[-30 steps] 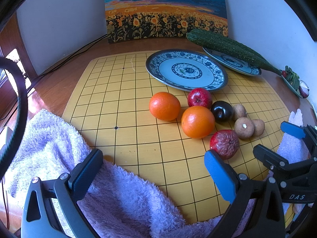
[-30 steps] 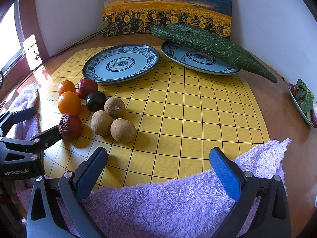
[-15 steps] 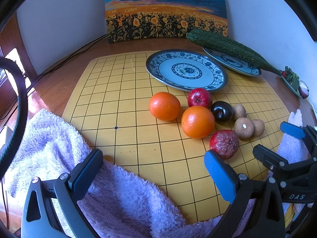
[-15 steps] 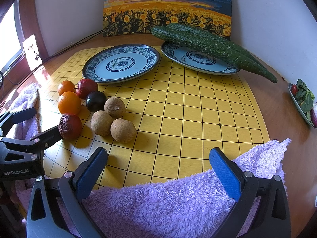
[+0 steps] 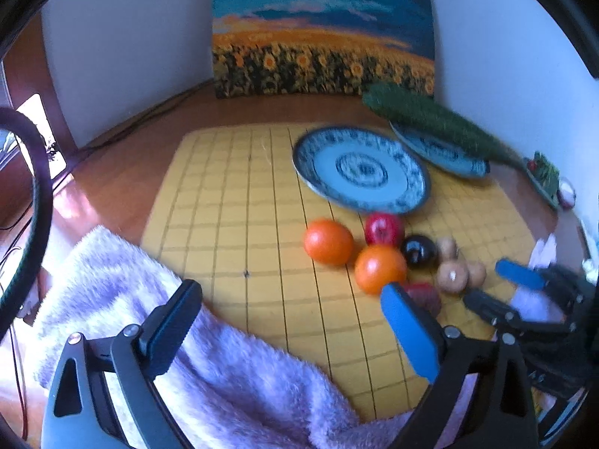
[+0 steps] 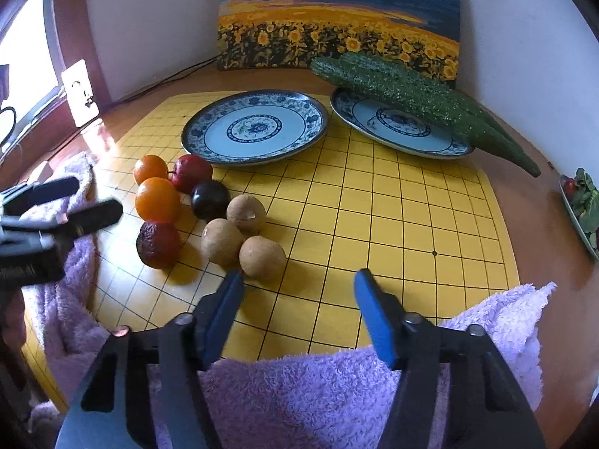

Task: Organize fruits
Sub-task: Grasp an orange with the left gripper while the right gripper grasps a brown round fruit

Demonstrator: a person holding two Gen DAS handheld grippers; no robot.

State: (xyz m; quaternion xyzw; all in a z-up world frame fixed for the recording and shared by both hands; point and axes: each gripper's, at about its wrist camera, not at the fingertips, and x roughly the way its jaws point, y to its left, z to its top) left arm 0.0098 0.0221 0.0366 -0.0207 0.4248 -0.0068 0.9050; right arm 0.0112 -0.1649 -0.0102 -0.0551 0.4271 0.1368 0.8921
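A cluster of fruit lies on the yellow grid board: two oranges, a red apple, a dark plum, a wrinkled red fruit and three brown round fruits. Behind them stands an empty blue-patterned plate. A second plate carries long green cucumbers. My right gripper hovers just short of the nearest brown fruit, its jaws closing on nothing. My left gripper is open and empty, left of the oranges; its right finger hides part of the wrinkled fruit.
Purple towels lie under both grippers at the board's near edge. A sunflower painting leans on the back wall. A small dish of greens sits at the far right, and a cable runs along the back left.
The right gripper's jaws have narrowed markedly while it stayed in place. The left gripper has lifted, so its view is blurred and shows the fruit lower and further off.
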